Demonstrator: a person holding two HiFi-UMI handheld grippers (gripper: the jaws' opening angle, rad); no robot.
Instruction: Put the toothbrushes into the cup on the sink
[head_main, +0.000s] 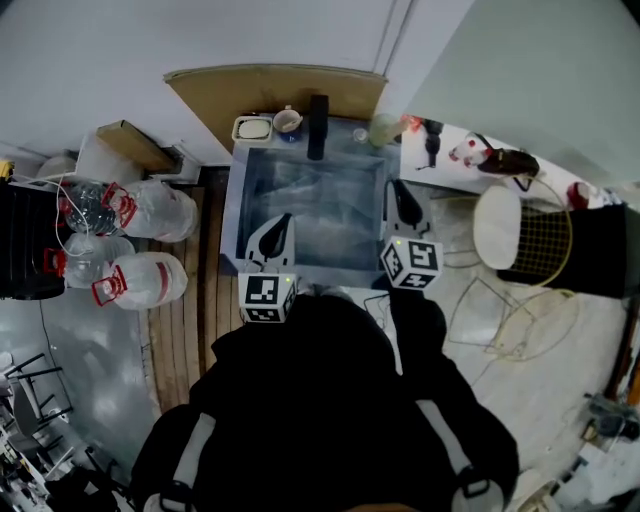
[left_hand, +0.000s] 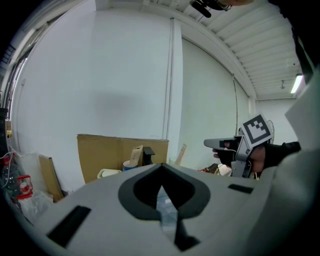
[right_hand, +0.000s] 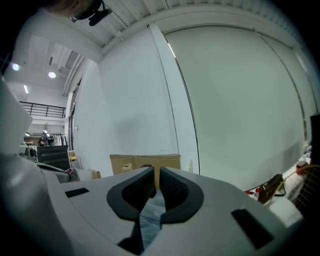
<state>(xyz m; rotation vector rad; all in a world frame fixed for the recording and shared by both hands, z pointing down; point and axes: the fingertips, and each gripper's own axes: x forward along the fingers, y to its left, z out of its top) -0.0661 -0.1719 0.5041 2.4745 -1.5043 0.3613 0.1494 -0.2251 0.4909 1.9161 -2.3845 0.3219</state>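
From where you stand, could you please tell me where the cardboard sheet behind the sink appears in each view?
Head view: the cardboard sheet is top centre, standing behind the sink.
Left gripper view: the cardboard sheet is lower left of centre.
Right gripper view: the cardboard sheet is low centre.
Shared landmark: the vertical wall strip, rising by the sheet's right end.

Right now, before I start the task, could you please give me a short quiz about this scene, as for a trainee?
1. True or false: the left gripper holds a toothbrush.
2. What stands left of the sink? A) water jugs B) a white stool C) a wire basket
3. Fill in: the brown sheet behind the sink is made of ____.
Key: 1 false, its jaws are together and empty; 2 A; 3 cardboard.
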